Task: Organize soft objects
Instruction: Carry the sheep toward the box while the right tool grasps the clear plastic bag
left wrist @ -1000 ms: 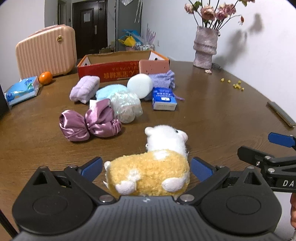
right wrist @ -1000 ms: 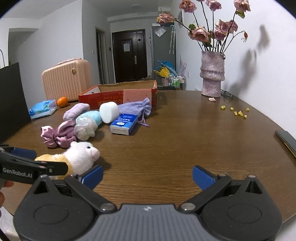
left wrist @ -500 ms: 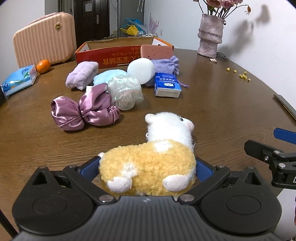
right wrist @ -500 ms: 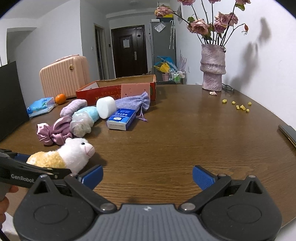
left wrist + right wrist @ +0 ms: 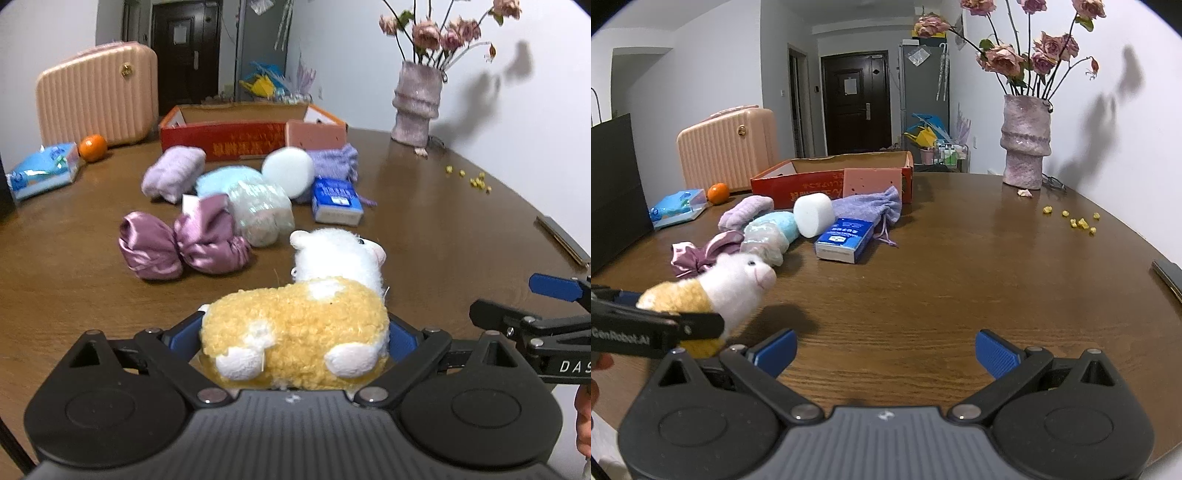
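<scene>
Left gripper [image 5: 295, 332] clamped on plush sheep [image 5: 295, 328]; right gripper [image 5: 885, 349] apart above brown wood table [image 5: 960, 266]; red box [image 5: 812, 177] beyond, pink vase [image 5: 1026, 142] right of it.

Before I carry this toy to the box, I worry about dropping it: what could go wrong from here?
1. The left tool pinches only the rear of the yellow-and-white plush sheep; its white head overhangs forward, so it may sag or slip out.
2. The straight path to the red cardboard box crosses the purple satin bow and the clear-wrapped bundle; a low carry could knock them.
3. The open right tool sits close beside the sheep and could snag it.
</scene>
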`<state>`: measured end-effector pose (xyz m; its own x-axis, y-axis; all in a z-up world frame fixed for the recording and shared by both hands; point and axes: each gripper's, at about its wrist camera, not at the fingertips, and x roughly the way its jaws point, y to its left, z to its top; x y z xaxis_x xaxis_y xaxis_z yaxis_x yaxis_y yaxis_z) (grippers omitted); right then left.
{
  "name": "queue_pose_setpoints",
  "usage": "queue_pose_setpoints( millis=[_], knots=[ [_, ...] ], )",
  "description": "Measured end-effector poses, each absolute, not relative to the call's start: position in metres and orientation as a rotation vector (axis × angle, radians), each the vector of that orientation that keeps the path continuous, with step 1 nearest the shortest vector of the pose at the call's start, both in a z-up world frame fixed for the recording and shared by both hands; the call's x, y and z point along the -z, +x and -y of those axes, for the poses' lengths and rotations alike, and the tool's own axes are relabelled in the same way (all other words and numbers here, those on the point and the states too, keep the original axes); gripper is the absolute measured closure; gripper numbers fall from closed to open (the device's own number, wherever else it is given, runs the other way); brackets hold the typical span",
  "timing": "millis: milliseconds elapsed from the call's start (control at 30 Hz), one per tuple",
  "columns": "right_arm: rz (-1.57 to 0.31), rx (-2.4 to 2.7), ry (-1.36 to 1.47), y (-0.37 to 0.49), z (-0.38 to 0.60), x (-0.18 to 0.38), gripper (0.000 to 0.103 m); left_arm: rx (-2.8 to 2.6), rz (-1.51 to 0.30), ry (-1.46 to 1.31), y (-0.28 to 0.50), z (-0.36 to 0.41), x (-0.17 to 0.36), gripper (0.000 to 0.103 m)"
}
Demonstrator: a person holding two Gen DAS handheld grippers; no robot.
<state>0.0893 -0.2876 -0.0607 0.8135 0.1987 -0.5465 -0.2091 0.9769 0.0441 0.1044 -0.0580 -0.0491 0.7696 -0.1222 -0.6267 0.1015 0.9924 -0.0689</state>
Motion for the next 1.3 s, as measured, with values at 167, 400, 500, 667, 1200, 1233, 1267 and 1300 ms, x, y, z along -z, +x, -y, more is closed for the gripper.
queue_pose_setpoints(
  millis=[167,400,500,667,1200,1233,1267,1300],
  knots=[
    [-0.572,-0.232,-0.037,0.092,0.278,0.058,0.000,0.093,-0.611,-0.046,0.097,0.045,0.037,0.006],
    [-0.556,-0.264,-0.068,0.099,0.261,0.052,0.000,0.035,-0.536,-0.065,0.091,0.021,0.023,0.006],
    [-0.549,-0.277,-0.082,0.105,0.251,0.050,0.000,0.011,-0.515,-0.069,0.090,0.011,0.020,0.006],
    [-0.544,-0.305,-0.086,0.117,0.239,0.048,0.000,-0.029,-0.483,-0.077,0.092,-0.006,0.015,0.006],
    [-0.539,-0.396,-0.095,0.176,0.188,0.049,0.005,-0.108,-0.435,-0.098,0.116,-0.046,0.016,0.006],
    [-0.540,-0.401,-0.095,0.181,0.185,0.049,0.006,-0.110,-0.434,-0.099,0.117,-0.048,0.016,0.006],
    [-0.542,-0.404,-0.094,0.186,0.182,0.051,0.006,-0.111,-0.434,-0.100,0.119,-0.049,0.016,0.006],
    [-0.545,-0.403,-0.093,0.190,0.179,0.051,0.007,-0.112,-0.433,-0.100,0.121,-0.051,0.016,0.006]
  ],
)
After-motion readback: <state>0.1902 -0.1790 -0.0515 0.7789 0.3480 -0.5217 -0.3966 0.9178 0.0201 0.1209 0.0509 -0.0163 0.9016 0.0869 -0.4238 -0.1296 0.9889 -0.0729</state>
